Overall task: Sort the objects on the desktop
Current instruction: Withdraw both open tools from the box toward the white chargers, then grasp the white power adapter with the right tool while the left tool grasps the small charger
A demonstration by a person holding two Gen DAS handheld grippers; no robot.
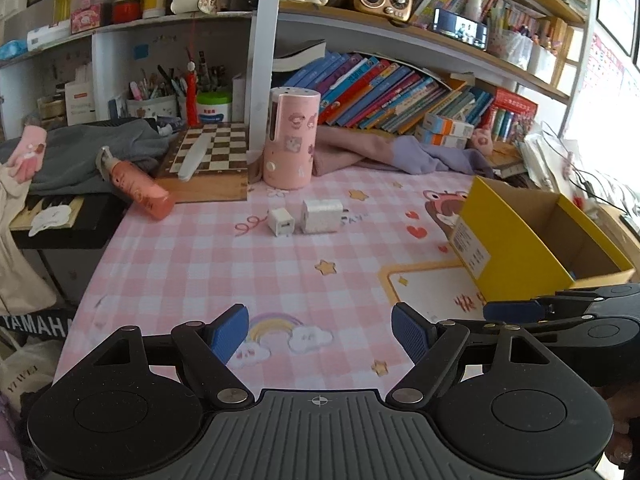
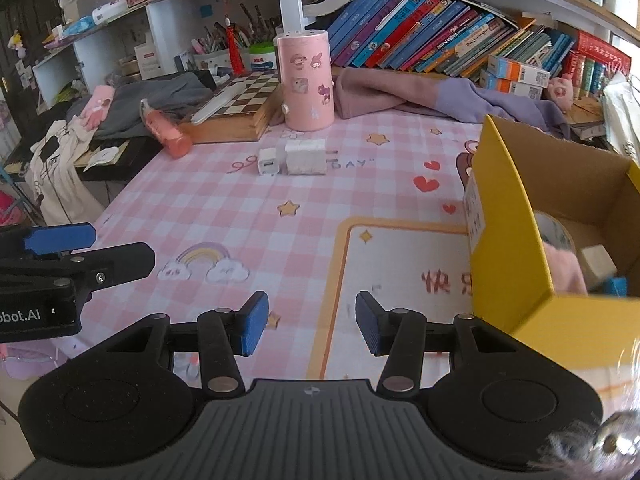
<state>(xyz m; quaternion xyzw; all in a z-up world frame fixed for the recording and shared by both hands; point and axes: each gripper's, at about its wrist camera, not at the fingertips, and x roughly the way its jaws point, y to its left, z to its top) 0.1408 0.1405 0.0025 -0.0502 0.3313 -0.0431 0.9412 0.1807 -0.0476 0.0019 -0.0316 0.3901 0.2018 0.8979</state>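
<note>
Two white chargers, the small charger [image 2: 267,162] and the larger charger [image 2: 305,157], sit touching side by side mid-surface, in front of the pink cylinder [image 2: 307,80] and well apart from the yellow box [image 2: 508,240], which already holds a tape roll [image 2: 554,232] and other bits. Both the left tongs [image 1: 320,334] and right tongs [image 2: 312,326] hover with their pads apart, holding nothing. This looks like the gap between placings; next calls for reaching forward to a charger, straddling it and closing.
</note>
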